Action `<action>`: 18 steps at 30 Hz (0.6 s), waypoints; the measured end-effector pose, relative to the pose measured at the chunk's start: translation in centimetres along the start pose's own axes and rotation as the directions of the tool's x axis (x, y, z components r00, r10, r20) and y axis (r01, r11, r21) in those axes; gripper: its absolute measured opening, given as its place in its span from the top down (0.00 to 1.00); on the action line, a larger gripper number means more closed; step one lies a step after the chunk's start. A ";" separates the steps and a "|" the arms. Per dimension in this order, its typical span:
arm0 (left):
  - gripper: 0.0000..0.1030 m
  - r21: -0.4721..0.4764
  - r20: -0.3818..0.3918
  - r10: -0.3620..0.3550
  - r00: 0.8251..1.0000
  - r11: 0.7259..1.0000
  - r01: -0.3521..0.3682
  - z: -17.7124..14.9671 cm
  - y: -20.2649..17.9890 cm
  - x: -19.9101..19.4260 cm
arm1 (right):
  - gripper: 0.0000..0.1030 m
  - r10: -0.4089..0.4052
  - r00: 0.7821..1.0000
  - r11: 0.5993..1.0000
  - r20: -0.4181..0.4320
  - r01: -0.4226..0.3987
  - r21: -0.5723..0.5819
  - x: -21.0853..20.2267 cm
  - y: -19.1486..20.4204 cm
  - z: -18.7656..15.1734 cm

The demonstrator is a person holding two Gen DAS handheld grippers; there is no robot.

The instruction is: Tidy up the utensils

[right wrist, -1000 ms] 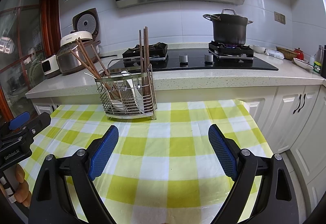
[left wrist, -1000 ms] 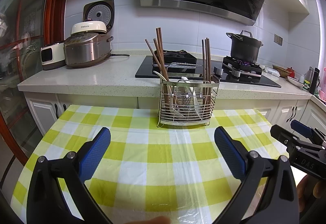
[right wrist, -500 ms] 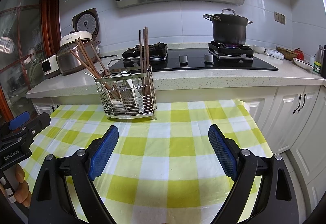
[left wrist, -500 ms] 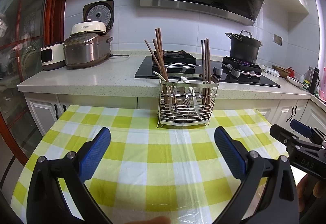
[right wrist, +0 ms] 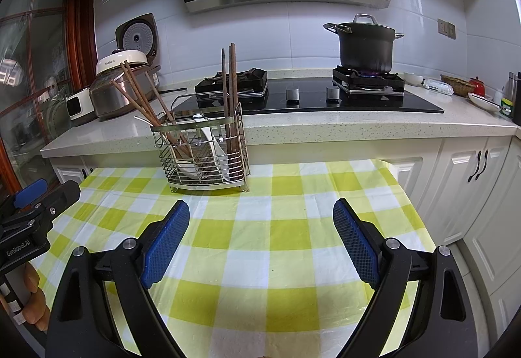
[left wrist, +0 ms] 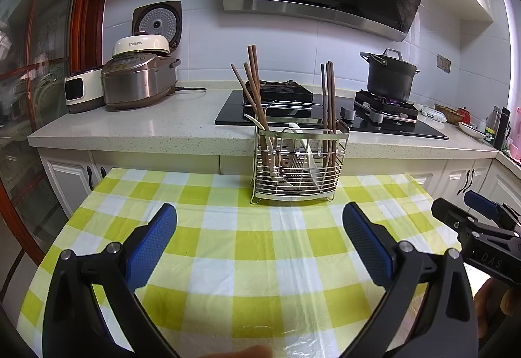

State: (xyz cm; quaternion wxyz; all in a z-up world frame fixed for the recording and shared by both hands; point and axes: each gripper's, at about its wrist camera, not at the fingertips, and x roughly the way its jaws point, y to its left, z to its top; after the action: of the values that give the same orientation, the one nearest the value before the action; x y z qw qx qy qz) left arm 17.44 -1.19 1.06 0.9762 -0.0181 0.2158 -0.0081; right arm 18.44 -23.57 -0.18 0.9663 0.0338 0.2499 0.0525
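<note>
Utensil rack (left wrist: 298, 162) beyond spread fingers (left wrist: 153, 247)

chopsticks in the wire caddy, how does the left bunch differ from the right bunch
1. Pose: the left bunch leans and fans apart toward the rice cooker; the right bunch stands nearly upright, packed together.
2. Place: the left bunch sits at the left end of the wire caddy, the right bunch at its right end.
Both are dark brown chopsticks rising above the caddy rim.
</note>
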 end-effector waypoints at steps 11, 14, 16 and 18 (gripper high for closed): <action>0.04 0.004 0.001 0.000 1.000 1.000 0.000 0.1 -0.1 0.0 | 0.18 -0.001 1.000 1.000 0.002 0.001 0.000 0.0 0.0 0.0; 0.04 0.005 0.003 -0.001 1.000 1.000 0.001 0.2 -0.1 -0.1 | 0.18 -0.002 1.000 1.000 0.002 0.002 -0.001 -0.1 0.0 -0.1; 0.04 0.015 0.013 -0.003 1.000 1.000 0.003 0.2 -0.3 -0.2 | 0.18 0.000 1.000 1.000 0.001 0.000 0.000 -0.1 0.0 -0.1; 0.04 0.010 0.027 -0.006 1.000 1.000 0.005 0.2 -0.3 -0.5 | 0.18 -0.001 1.000 1.000 0.000 0.001 0.000 0.0 0.0 0.0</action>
State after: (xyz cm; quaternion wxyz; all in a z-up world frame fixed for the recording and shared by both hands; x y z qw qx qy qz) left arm 17.09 -1.47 1.46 0.9791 -0.0137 0.2027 -0.0117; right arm 18.40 -23.62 -0.20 0.9663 0.0335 0.2498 0.0519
